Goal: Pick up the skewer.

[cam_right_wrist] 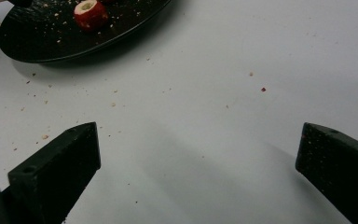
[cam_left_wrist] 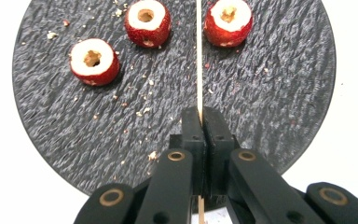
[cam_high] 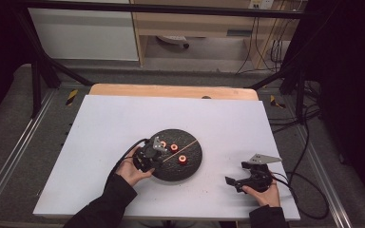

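A round black slate plate [cam_high: 196,165] lies on the white table and carries three cored red fruits [cam_left_wrist: 94,61] [cam_left_wrist: 147,23] [cam_left_wrist: 228,22] among crumbs. A thin wooden skewer [cam_left_wrist: 199,56] runs across the plate between two of the fruits. My left gripper [cam_left_wrist: 201,114] is shut on the near end of the skewer, and in the high view the left gripper [cam_high: 158,151] sits over the plate's left side. My right gripper [cam_high: 236,173] rests to the right of the plate; its jaws stand wide open over bare table [cam_right_wrist: 198,144], with nothing between them.
The white table top [cam_high: 123,123] spreads around the plate, with scattered crumbs [cam_right_wrist: 262,89] near the right gripper. In the right gripper view one fruit [cam_right_wrist: 90,14] and the plate's rim [cam_right_wrist: 51,53] show at the upper left. Black cables [cam_high: 309,190] trail off the table's right edge.
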The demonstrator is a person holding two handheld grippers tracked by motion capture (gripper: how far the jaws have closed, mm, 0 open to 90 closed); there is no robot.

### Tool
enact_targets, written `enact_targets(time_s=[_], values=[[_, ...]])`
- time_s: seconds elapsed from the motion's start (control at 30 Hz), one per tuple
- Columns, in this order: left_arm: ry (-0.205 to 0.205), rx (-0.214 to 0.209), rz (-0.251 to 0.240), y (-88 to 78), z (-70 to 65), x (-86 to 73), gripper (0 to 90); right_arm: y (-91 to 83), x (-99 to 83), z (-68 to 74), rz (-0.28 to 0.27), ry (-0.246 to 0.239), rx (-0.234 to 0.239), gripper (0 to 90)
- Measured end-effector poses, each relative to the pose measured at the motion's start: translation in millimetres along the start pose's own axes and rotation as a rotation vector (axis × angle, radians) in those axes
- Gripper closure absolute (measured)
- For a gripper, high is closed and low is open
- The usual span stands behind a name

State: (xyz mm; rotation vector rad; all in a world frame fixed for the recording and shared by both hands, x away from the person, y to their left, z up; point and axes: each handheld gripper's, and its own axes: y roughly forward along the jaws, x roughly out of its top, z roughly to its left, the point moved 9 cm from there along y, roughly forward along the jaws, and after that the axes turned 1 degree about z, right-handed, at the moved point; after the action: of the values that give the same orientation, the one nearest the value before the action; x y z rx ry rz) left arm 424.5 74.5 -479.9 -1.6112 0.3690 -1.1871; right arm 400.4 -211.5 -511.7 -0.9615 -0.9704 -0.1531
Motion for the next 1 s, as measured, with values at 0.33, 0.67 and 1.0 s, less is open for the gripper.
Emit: enact_targets(time_s=[0.33, 0.67, 1.0], values=[[-0.062, 0.003, -0.108, -15.9, 5.7, -14.6, 88.5, 0.4, -0.2, -0.4, 0.002, -0.001, -0.002, 0.6], [-0.129, 0.012, -0.211, -32.9, 11.5, -30.9, 88.5, 0.8, -1.1, -0.7, 0.010, 0.004, -0.007, 0.6], [-0.187, 0.019, -0.290, -43.4, 16.7, -50.3, 88.5, 0.6, 0.1, -1.4, 0.001, 0.009, -0.012, 0.5]])
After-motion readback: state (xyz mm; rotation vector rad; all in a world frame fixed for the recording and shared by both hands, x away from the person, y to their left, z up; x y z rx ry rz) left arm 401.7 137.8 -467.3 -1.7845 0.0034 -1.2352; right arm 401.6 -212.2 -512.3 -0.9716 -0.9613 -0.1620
